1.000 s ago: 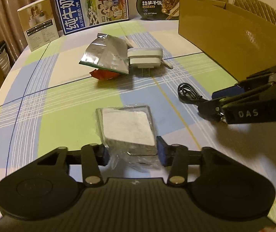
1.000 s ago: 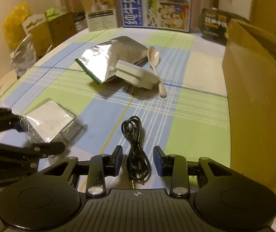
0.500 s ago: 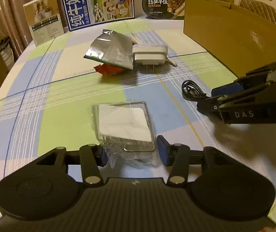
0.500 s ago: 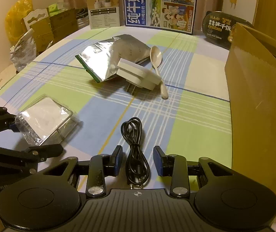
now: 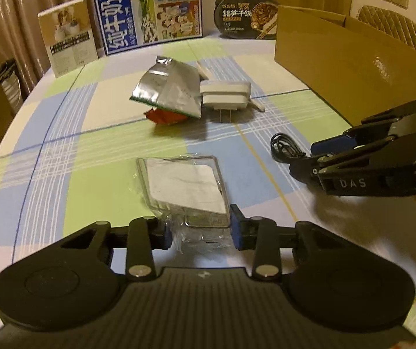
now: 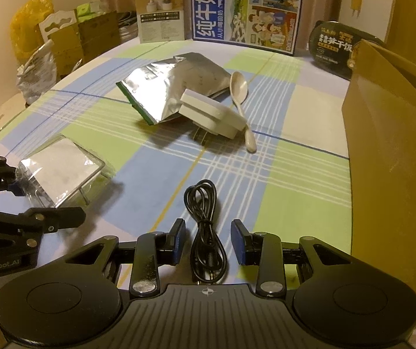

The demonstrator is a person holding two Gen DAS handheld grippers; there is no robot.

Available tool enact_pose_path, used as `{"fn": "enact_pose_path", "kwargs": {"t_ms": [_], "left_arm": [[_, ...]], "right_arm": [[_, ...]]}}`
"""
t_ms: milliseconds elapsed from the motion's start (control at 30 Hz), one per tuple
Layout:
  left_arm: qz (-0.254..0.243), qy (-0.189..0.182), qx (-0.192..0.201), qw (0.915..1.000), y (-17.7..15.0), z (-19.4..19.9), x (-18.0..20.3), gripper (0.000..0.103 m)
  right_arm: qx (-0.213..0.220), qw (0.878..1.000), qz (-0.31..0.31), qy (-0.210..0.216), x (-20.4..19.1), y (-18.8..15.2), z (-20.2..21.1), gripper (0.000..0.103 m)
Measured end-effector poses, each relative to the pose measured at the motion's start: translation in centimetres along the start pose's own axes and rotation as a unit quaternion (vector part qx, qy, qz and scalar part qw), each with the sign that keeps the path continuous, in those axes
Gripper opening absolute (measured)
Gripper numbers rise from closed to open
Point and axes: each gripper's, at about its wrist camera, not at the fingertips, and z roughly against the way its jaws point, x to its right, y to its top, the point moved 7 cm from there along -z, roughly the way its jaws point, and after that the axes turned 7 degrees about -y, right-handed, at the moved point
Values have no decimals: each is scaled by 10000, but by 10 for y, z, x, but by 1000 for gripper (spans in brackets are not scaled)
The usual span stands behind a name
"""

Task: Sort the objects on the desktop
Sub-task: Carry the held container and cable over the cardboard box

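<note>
Left wrist view: the left gripper (image 5: 201, 229) has its 2 blue pads clamped on the near end of a clear-wrapped flat packet (image 5: 184, 186), which lies on the checked tablecloth (image 5: 62, 151). Right wrist view: the right gripper (image 6: 208, 241) holds its fingers (image 6: 177, 241) apart, 1 on each side of a coiled black cable (image 6: 205, 226); neither pad touches it, and the cable lies flat on the cloth. Farther back, a silver foil pouch (image 6: 173, 90) leans against a white plug adapter (image 6: 212, 113), with a pale spoon (image 6: 241, 101) just beside the adapter. A brown cardboard box (image 6: 394, 157) stands at the right edge of the table. Printed cartons (image 6: 245, 8) line the far edge.
</note>
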Motion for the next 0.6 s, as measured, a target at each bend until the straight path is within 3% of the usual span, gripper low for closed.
{"fn": "enact_pose_path", "kwargs": {"t_ms": [133,233,600], "left_arm": [[34,-28,-62,10000,-3,-3,0,32],[48,-47,-67,10000,-3,-3,0,32],[-2,-188,196,9996,10,10,6,32]], "right_arm": [[9,10000,71,-33,-1,1,-1,30],[-18,9998,173,10,-7,0,1,15],[235,9977,-631,-92,11,4,32,12]]}}
